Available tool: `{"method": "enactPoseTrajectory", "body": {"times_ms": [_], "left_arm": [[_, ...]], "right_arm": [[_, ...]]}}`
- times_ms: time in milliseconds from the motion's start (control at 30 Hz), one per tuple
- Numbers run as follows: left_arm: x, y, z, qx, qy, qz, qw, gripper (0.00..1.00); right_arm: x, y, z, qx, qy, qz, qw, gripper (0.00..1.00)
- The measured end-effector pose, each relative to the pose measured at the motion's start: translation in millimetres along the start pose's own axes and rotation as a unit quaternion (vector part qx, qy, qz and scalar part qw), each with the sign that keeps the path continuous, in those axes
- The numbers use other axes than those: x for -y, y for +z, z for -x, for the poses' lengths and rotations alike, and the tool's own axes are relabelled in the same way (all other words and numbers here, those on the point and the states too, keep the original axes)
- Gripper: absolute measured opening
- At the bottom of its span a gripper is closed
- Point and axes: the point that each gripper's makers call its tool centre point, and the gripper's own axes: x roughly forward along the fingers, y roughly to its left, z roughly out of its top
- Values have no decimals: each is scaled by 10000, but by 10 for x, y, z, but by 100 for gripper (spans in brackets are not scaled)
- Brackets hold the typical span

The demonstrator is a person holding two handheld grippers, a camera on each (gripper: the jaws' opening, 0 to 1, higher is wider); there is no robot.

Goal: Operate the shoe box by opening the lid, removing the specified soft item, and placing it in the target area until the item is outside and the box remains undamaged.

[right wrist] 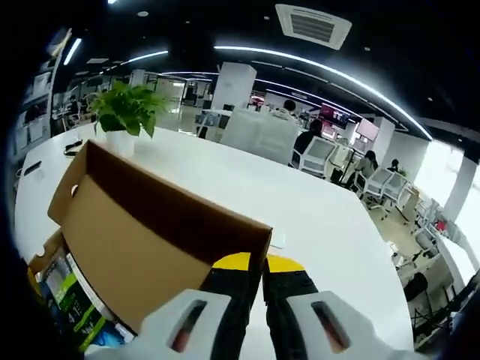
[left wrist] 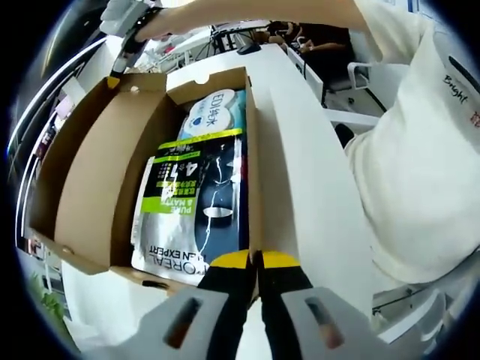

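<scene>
While my right tool [right wrist: 256,264] clamps the raised lid [right wrist: 142,225] and my left tool [left wrist: 254,259] rests closed, I judge the pouch [left wrist: 196,206] needs grasping next.

Open-plan office: long white tabletop [right wrist: 247,191], rows of desks with white swivel chairs [right wrist: 319,154] and seated people behind, square ceiling air-conditioning vent [right wrist: 313,25], curved strip lights [right wrist: 337,75], green potted plant in white pot [right wrist: 126,112].
</scene>
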Motion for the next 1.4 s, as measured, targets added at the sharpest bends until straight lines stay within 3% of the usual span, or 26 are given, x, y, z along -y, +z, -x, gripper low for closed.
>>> {"method": "enactPoseTrajectory", "body": {"times_ms": [567,733,1033,1400], "left_arm": [[-56,-34,-13,32,31,-24,10000,3],[-56,-32,-12,42,8,14,10000,2],[-42,-23,-13,35,-4,1,10000,2],[-32,-23,-14,57,-10,-30,10000,2]], "right_arm": [[-38,-126,-165,-349,85,-309,9989,2],[-39,-166,-211,-430,137,-760,9961,1],[-33,-238,-336,-551,233,-929,9939,1],[-49,-348,-417,-594,105,-969,9935,1]]}}
